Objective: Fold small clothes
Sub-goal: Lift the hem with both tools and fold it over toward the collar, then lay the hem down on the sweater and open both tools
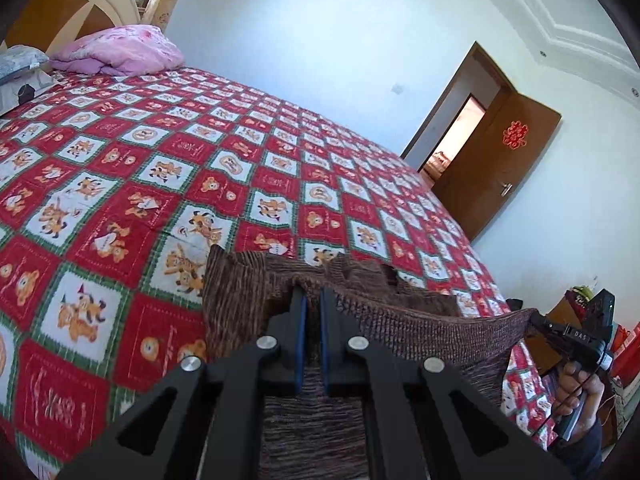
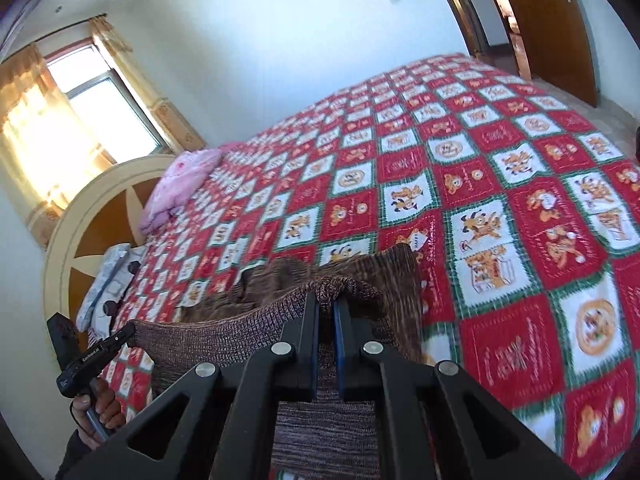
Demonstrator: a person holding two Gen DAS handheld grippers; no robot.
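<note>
A brown knitted garment (image 1: 376, 312) hangs stretched between both grippers above the near edge of the bed. My left gripper (image 1: 313, 294) is shut on one corner of its upper edge, blue pads pinching the knit. The right gripper (image 1: 534, 316) shows at the far right of the left wrist view, clamped on the other corner. In the right wrist view, my right gripper (image 2: 326, 300) is shut on the garment (image 2: 224, 340), and the left gripper (image 2: 130, 330) grips its far end at lower left. The rest of the cloth drapes down below the fingers.
The bed's red, white and green cartoon quilt (image 1: 168, 168) fills most of both views. A pink pillow (image 1: 120, 52) and a grey pillow (image 1: 18, 62) lie by the headboard (image 2: 84, 240). An open wooden door (image 1: 496, 172) and a sunlit window (image 2: 92, 96) flank the bed.
</note>
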